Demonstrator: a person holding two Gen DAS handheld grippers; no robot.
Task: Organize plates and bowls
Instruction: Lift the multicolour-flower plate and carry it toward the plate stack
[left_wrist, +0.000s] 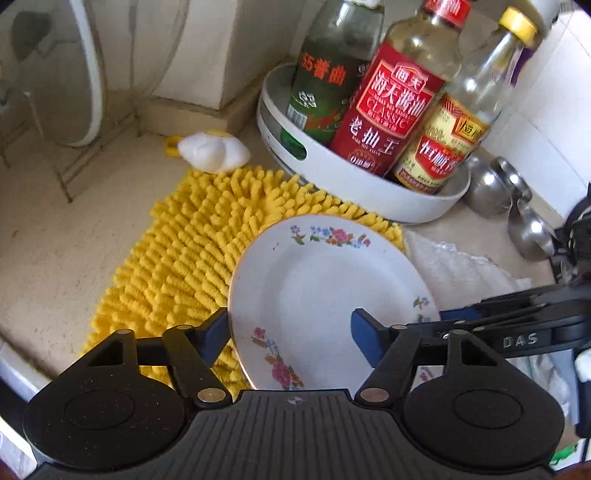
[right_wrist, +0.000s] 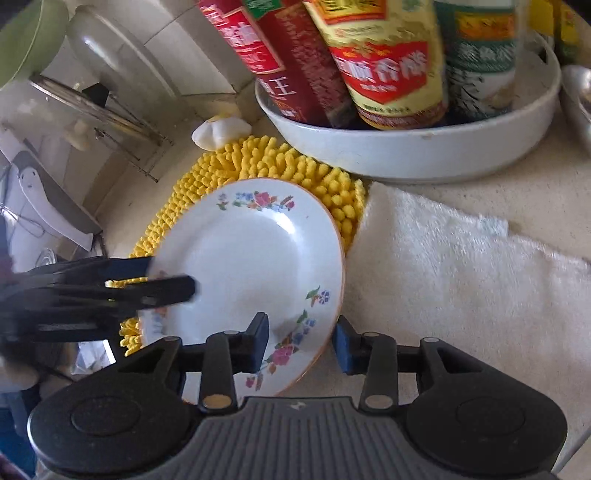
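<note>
Nearest, the right tool (right_wrist: 301, 341) straddles the floral plate (right_wrist: 255, 254) rim at its 5 o'clock edge, pads apart, not visibly pressing. The left tool (left_wrist: 291, 332) stands wide across the rim at 8 o'clock. The plate lies tilted on a yellow mat (left_wrist: 184, 236). At 1 o'clock, a white tray (left_wrist: 369, 195) holds bottles (left_wrist: 391, 110) on the bench (left_wrist: 55, 240).

Home kitchen, sauce bottles (left_wrist: 388, 110) in tray (left_wrist: 369, 199), dish rack (right_wrist: 110, 122)

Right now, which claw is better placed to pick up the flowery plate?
Probably the right claw: its fingers straddle the plate rim closely. The left claw also brackets the rim, but gapes wider.
</note>
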